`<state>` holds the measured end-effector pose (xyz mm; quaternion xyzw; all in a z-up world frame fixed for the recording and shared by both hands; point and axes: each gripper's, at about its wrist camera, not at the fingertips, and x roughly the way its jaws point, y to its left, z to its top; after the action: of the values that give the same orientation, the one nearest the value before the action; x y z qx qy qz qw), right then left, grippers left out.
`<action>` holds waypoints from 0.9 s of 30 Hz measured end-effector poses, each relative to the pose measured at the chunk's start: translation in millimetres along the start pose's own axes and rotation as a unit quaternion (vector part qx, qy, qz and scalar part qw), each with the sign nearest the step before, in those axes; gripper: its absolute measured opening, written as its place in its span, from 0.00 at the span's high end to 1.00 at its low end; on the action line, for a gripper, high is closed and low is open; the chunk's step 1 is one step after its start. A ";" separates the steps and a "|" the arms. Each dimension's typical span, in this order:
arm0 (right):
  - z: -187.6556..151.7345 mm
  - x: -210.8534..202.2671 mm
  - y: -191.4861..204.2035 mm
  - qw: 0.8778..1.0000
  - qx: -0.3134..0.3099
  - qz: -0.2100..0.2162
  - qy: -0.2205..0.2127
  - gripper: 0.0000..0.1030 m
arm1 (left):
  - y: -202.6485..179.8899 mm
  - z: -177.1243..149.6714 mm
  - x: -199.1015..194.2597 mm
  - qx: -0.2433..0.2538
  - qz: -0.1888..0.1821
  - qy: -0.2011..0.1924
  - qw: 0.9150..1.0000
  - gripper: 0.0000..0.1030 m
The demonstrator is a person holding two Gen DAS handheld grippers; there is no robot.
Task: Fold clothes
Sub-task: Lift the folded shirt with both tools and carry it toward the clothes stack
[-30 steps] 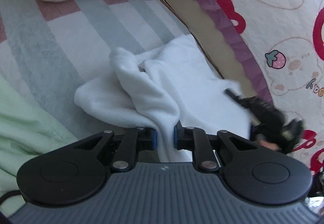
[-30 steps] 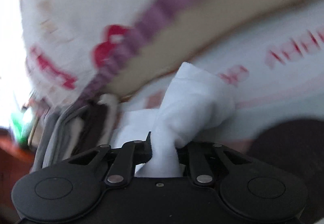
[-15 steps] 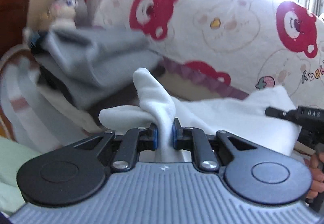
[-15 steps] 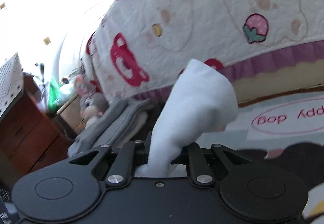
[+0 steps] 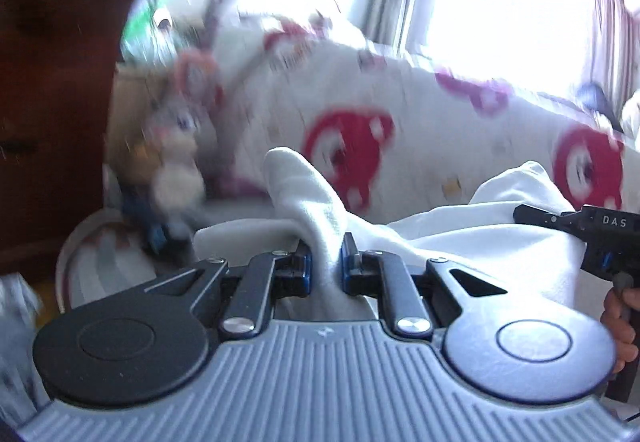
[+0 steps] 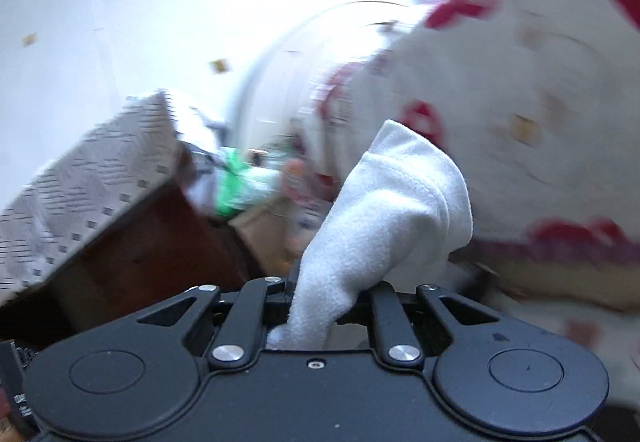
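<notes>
Left gripper — ribbed grey body, black linkages, silver screws; right gripper all black.

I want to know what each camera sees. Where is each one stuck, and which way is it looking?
Left wrist: sits on the left hand-held gripper, looking along its fingers at the white garment and the bear-print quilt; the right hand-held gripper and a hand show at the right edge.
Right wrist: sits on the right hand-held gripper, looking at a pinched white fold, the quilt and a brown cabinet; no hand shows.
Shared: the garment, quilt and cabinet.
</notes>
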<state>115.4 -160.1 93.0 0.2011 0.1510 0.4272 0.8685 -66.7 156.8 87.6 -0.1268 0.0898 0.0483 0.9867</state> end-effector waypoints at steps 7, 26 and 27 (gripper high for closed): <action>57.1 136.2 -16.4 0.997 -0.030 0.063 0.015 0.85 | 40.4 71.8 58.9 0.051 0.051 -0.048 0.996 0.88; -18.1 238.6 -130.0 0.987 0.062 -0.131 0.070 0.67 | 92.8 -32.6 184.2 -0.098 0.060 0.085 0.990 0.88; -19.2 243.0 -137.4 0.982 0.078 -0.149 0.083 0.52 | 92.9 -34.7 181.3 -0.093 0.064 0.085 0.990 0.87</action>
<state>343.9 -36.9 -11.5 0.2076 0.2841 0.2952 0.8883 94.1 250.5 -2.3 -0.2156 0.1767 0.1080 0.9543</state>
